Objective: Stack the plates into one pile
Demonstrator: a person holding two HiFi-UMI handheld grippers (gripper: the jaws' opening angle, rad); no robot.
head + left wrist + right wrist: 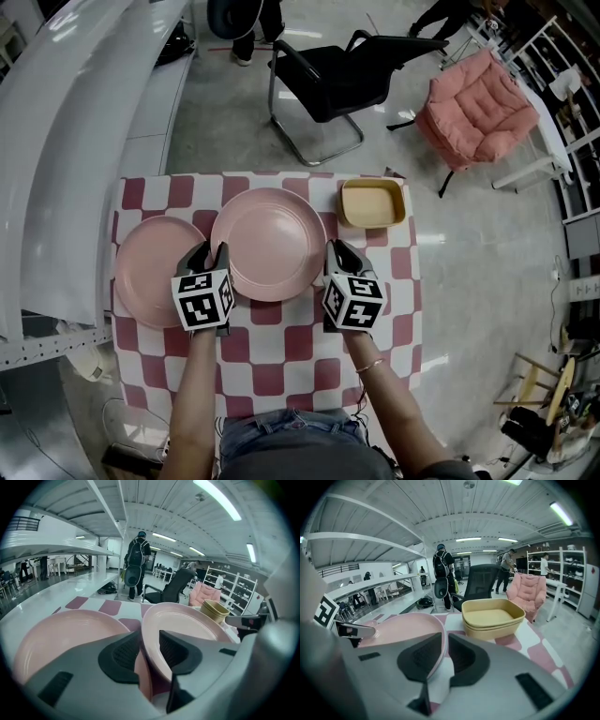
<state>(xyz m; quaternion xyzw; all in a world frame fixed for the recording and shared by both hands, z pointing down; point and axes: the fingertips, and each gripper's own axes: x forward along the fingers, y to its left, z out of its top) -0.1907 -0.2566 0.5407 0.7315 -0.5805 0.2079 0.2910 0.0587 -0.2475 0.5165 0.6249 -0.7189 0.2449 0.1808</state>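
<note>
**Plates: stiff, smooth, best taken by the rim**

Left claw [149,645] stands with its jaws apart. The near rim of the centre plate [272,242] passes between the pads without being pressed. Right claw [443,647] is closed on the same plate at the other side of its near edge, one pad on each face of the lip.

The centre plate lies on the checked tabletop [281,366]. Its left edge overlaps the right edge of the left plate [150,272], so it sits partway onto its neighbour, not centred on it. Beyond the right claw, apart from both pink plates, stands a small stack of yellow square dishes [372,202].

The plates look like rigid moulded ware: probably light, unbending, with a glossy skin. The thin upturned lip is the only real purchase, so the pads should bite across it, reaching well in from the edge. A plate held at one point would likely swing or twist in the pads, while two grips spread along the rim should keep it level. Smooth on smooth, one plate will probably skate over the other, so it should be lowered squarely, not dropped.
</note>
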